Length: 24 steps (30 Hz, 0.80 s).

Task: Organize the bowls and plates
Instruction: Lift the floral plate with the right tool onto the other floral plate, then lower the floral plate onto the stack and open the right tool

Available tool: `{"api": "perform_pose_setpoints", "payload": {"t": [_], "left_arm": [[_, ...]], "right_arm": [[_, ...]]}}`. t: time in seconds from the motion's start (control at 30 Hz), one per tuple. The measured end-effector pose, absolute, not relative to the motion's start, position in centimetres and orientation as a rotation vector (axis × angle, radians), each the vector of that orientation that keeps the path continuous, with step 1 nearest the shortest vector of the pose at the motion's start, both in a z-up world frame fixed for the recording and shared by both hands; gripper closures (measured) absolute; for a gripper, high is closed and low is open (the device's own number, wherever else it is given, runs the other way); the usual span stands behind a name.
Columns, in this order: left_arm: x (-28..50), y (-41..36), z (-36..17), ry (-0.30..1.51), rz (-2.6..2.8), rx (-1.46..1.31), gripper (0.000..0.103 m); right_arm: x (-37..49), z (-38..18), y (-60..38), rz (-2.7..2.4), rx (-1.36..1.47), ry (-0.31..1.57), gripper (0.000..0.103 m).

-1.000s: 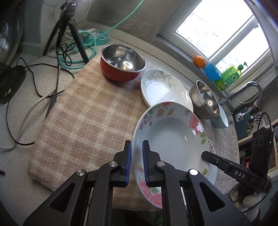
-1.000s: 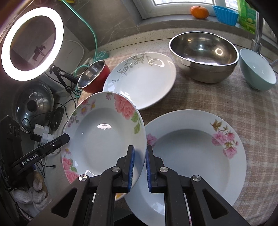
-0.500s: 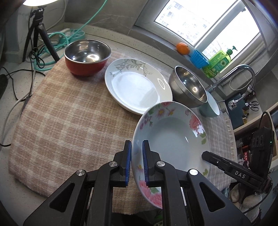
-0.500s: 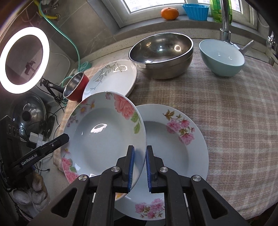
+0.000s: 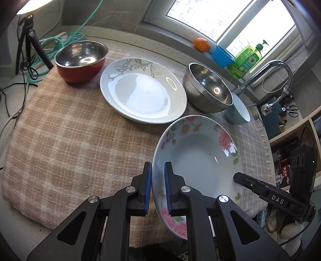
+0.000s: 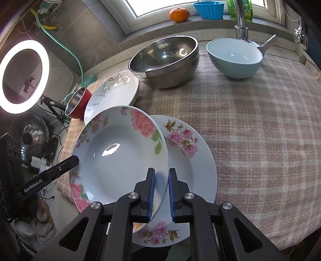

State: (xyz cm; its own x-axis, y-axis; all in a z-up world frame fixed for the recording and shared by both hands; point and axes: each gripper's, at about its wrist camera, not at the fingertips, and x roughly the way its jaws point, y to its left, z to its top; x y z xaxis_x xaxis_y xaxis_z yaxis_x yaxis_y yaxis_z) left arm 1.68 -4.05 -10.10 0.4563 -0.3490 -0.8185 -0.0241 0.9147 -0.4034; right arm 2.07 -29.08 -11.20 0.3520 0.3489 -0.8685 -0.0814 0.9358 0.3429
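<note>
I hold the rose-patterned deep plate (image 5: 197, 160) by its rim with both my tongs: my left tongs (image 5: 157, 188) are clenched on its near-left edge at lower centre of the left wrist view, my right tongs (image 6: 160, 192) clenched on its opposite edge at lower centre of the right wrist view. The plate hangs above the checked cloth (image 5: 70, 136), tilted, its hollow face turned up.

Directly below it in the right wrist view lies a second flowered plate (image 6: 192, 158), flat on the cloth, partly covered by the held one. Beyond, toward the upper left of that view, sits a leaf-patterned plate (image 6: 114, 92), and next to it a red bowl with a steel inside (image 6: 77, 102). A large steel bowl (image 6: 166, 60) stands at upper centre, a pale blue bowl (image 6: 234, 58) to its right, near the tap (image 6: 241, 22). On the window sill are an orange (image 6: 179, 14) and a blue ribbed cup (image 6: 208, 9). A lit ring light (image 6: 24, 74) glows at the left edge.
</note>
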Motion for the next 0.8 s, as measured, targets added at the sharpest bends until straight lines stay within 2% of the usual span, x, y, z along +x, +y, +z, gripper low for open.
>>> {"api": "perform_pose_setpoints", "payload": {"t": [0.8], "left_arm": [[1.8, -6.9, -11.6, 1.146, -0.236, -0.33, 0.092]], "right_arm": [[1.6, -12.8, -31.6, 0.225, 0.256, 1.214, 0.091]]}}
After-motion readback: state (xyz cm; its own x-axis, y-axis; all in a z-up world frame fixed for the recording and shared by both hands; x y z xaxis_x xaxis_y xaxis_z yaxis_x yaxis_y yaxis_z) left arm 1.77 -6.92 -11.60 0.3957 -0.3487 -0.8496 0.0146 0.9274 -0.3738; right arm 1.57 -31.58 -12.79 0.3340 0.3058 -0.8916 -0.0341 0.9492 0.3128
